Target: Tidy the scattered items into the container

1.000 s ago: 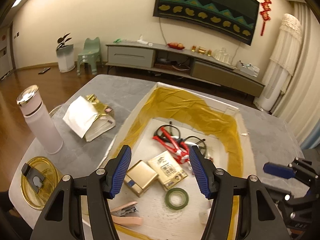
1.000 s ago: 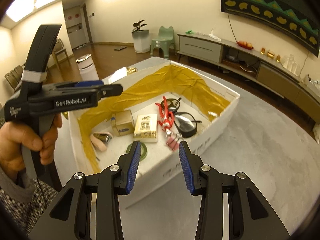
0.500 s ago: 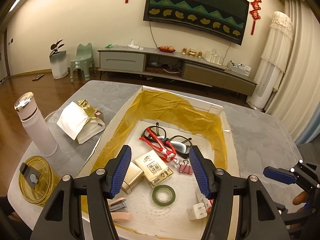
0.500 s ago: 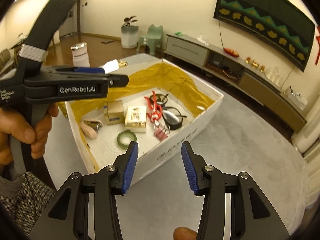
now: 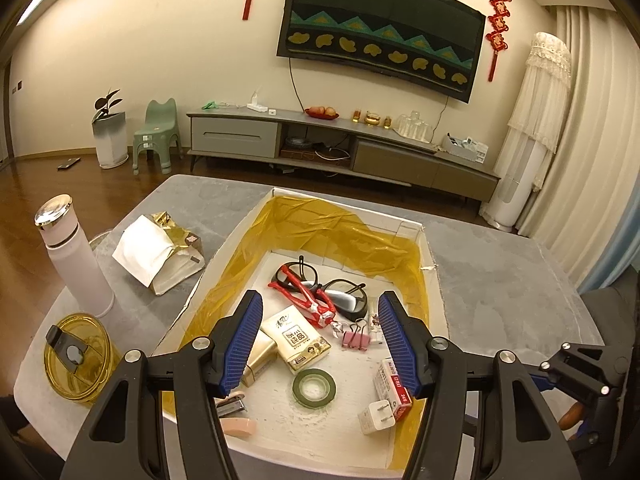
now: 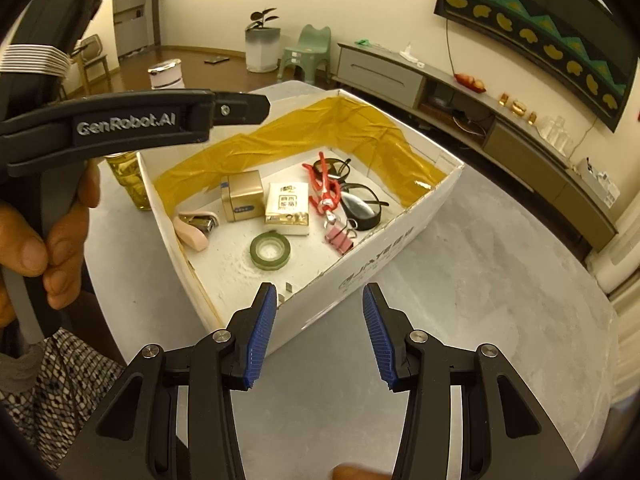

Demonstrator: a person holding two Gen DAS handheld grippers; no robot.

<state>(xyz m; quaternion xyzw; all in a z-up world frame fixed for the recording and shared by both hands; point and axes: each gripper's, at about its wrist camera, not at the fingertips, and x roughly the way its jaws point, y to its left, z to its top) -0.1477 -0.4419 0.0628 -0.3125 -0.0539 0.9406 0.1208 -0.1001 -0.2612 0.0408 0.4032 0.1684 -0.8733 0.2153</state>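
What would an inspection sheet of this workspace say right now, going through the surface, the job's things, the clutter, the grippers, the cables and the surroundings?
Surface: grey table; bare on the right side.
Job's things: white box with yellow lining holds glasses, red pliers, pink binder clips, tissue pack, gold tin, green tape roll, stapler, white plug, red-and-white packet.
Clutter: outside the box, pink bottle, amber lidded cup, white-and-gold pouch.
Grippers: left gripper open above the box, empty; right gripper open over the box's near corner, empty.
Cables: a TV lead on the wall.
Surroundings: TV cabinet, green chair, plant.
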